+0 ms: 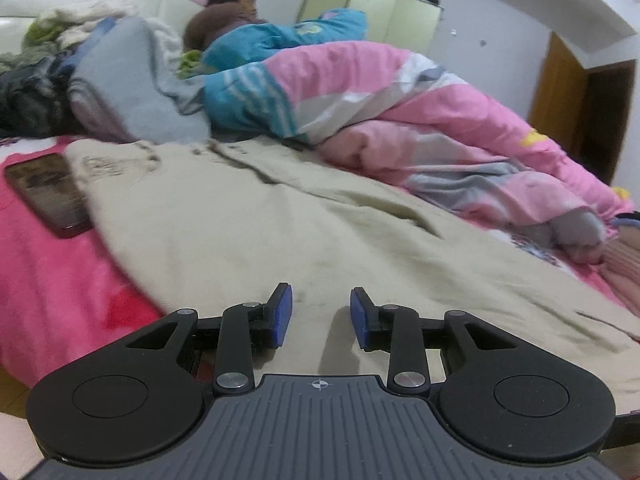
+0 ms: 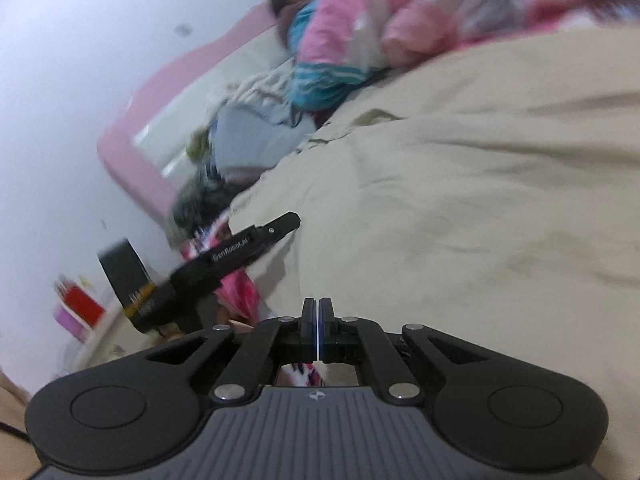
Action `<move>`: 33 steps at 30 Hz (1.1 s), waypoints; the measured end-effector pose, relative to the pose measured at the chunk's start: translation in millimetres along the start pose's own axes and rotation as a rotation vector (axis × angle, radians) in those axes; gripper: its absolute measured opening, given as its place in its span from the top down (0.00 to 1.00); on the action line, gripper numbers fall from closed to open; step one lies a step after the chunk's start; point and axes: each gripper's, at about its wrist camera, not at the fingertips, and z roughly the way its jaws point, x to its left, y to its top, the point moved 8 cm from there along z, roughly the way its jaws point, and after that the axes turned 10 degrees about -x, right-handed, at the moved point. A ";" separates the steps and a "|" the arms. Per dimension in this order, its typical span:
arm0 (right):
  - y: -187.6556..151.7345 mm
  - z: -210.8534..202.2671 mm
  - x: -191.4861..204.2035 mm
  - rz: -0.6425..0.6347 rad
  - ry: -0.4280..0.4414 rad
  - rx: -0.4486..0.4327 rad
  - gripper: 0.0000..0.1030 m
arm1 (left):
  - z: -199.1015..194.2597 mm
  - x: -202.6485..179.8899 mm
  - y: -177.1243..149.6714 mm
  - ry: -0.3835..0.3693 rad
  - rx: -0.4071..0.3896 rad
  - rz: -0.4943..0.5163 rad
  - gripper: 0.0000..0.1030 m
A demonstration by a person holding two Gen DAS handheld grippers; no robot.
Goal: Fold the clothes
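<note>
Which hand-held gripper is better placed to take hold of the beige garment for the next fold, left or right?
Probably left. The left hand-held gripper is open just above the beige garment; the right hand-held gripper is shut with nothing between its pads.

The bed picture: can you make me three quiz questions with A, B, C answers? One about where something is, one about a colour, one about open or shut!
1. Where does the phone lie?
A. on the pink blanket, beside the beige garment
B. on the floor
C. on a pillow

2. What colour are the left gripper pads?
A. red
B. blue
C. yellow

3. How is the right gripper?
A. wide open
B. shut on a sock
C. shut, holding nothing

Answers:
1 A, the phone rests on pink plush by the garment's edge.
2 B, both pads show blue.
3 C, its fingers meet with nothing between.
</note>
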 end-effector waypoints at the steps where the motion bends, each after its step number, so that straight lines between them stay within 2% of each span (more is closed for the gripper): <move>1: 0.6 6.4 5.1 -0.040 0.000 -0.005 1.00 | -0.4 2.9 0.6 0.005 -0.003 -0.006 0.69; 6: -29.7 34.4 28.1 -0.297 -0.011 0.034 1.00 | -3.2 11.4 2.2 0.024 -0.014 -0.020 0.70; 8: -36.1 34.6 36.7 -0.316 0.033 0.069 1.00 | -4.1 13.2 2.6 0.025 -0.017 -0.021 0.70; 11: -32.9 31.6 46.3 -0.367 0.042 0.079 1.00 | -5.0 14.6 3.1 0.028 -0.021 -0.021 0.70; 14: -10.3 38.6 47.1 -0.343 0.026 0.007 1.00 | -5.0 15.9 3.4 0.033 -0.022 -0.019 0.72; 16: -3.5 50.8 47.6 -0.386 -0.019 -0.033 1.00 | -5.9 18.0 3.8 0.040 -0.025 -0.018 0.72; 19: -26.5 73.5 49.1 -0.494 -0.056 0.007 1.00 | -8.2 23.5 4.9 0.053 -0.032 -0.025 0.72; 21: -41.2 68.5 58.6 -0.564 -0.048 -0.003 1.00 | -9.7 27.8 5.5 0.057 -0.035 -0.036 0.72; 24: -48.0 57.6 69.7 -0.606 -0.014 0.015 1.00 | -10.8 31.0 6.1 0.055 -0.038 -0.041 0.72; 27: -30.4 58.6 74.6 -0.645 -0.050 -0.029 1.00 | -11.4 32.5 6.6 0.055 -0.042 -0.046 0.72; 30: -17.0 75.3 76.6 -0.634 -0.071 -0.059 1.00 | -11.7 34.1 7.2 0.057 -0.044 -0.055 0.72; 33: -25.7 97.8 67.8 -0.579 -0.075 -0.013 1.00 | -12.7 36.2 7.7 0.062 -0.046 -0.063 0.72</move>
